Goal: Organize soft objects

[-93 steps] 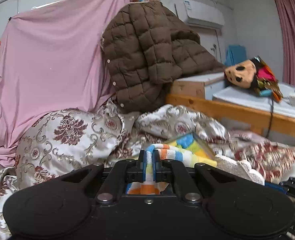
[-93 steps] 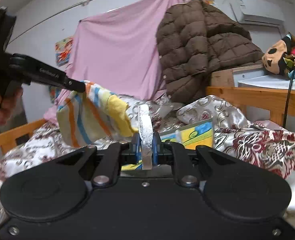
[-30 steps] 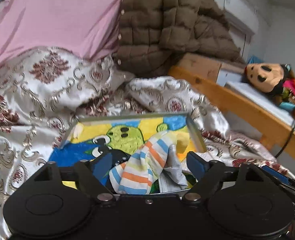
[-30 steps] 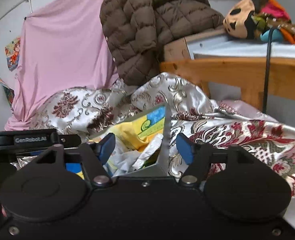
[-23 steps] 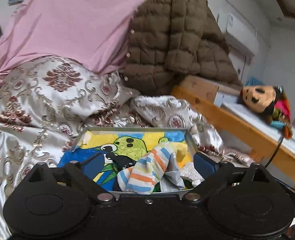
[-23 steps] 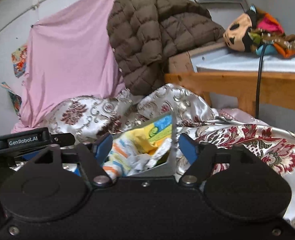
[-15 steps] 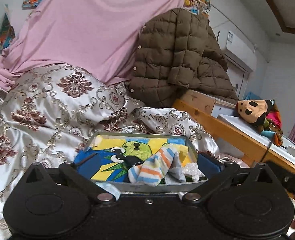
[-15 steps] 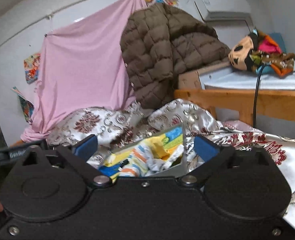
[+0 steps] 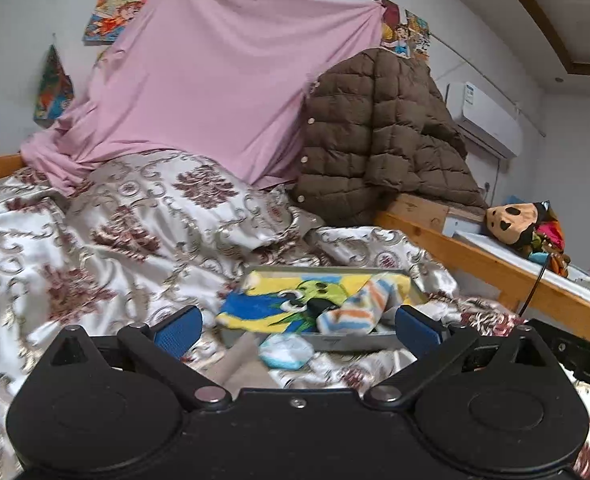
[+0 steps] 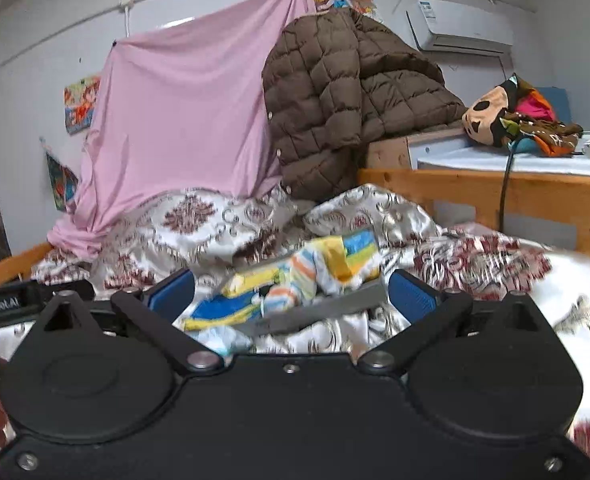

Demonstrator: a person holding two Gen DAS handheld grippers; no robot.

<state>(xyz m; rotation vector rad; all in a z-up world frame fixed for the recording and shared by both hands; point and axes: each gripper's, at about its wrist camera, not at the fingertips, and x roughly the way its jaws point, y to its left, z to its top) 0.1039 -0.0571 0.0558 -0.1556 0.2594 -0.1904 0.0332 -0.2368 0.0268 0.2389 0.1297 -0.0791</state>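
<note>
Bedroom, wooden bed frame, rumpled satin quilt (image 9: 107,240) with a maroon floral print covering the mattress. Pink sheet (image 9: 215,92) pinned up on the wall behind; brown puffer jacket (image 9: 379,136) heaped at the corner; plush toy (image 9: 515,220) on the side ledge.

Progress: a shallow grey tray (image 9: 327,342) with a bright cartoon-print lining sits on the quilt, slightly tilted in the right wrist view. Striped sock (image 9: 359,308) (orange, blue and white bands) lies crumpled inside it, against the right end. I judge that item sorted. One pale blue-and-white soft piece (image 9: 285,350) lies on the quilt just outside the tray's near wall, not yet put away; what it is exactly, cannot tell. Other loose items, if any, are hidden below the gripper bodies.

Grippers: left gripper (image 9: 295,326) released, jaws spread wide, nothing between the blue pads, tray beyond them and apart. Right gripper (image 10: 291,294) likewise spread wide and empty; the tray shows through the gap but is not touched.

Materials: quilt glossy and slippery, deeply folded. Sock is soft knit, limp, bunched. Tray is rigid with thin straight walls, rectangular. Jacket is quilted in puffy squares. Right view somewhat blurred.
</note>
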